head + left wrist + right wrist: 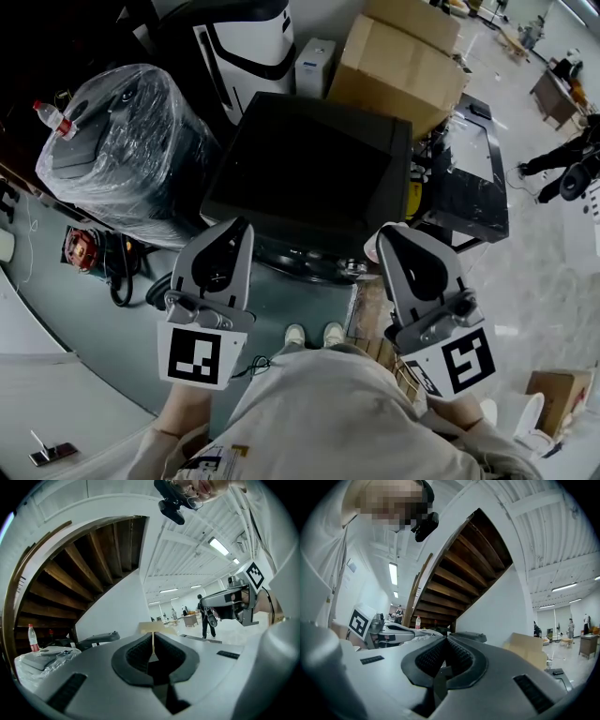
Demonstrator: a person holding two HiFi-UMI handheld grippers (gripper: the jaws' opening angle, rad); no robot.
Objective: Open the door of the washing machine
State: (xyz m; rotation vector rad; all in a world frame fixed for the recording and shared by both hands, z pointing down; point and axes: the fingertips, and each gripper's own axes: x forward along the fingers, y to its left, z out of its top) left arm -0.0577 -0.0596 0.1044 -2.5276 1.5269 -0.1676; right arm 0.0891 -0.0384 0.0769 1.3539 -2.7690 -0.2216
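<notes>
In the head view the black washing machine (309,173) stands right in front of me, seen from above; its front edge with knobs (314,262) shows, but the door is hidden below it. My left gripper (239,227) hovers at the machine's near left corner and my right gripper (386,234) at its near right corner, both pointing level and apart from it. The left gripper view shows the left gripper (153,638) shut with nothing between the pads. The right gripper (446,641) is likewise shut and empty in its own view.
A plastic-wrapped appliance (131,150) with a red-capped bottle (52,117) stands left of the machine. Cardboard boxes (403,66) and a white appliance (248,47) sit behind it, a black glass-topped unit (473,183) to the right. Cables (122,277) lie on the floor at left.
</notes>
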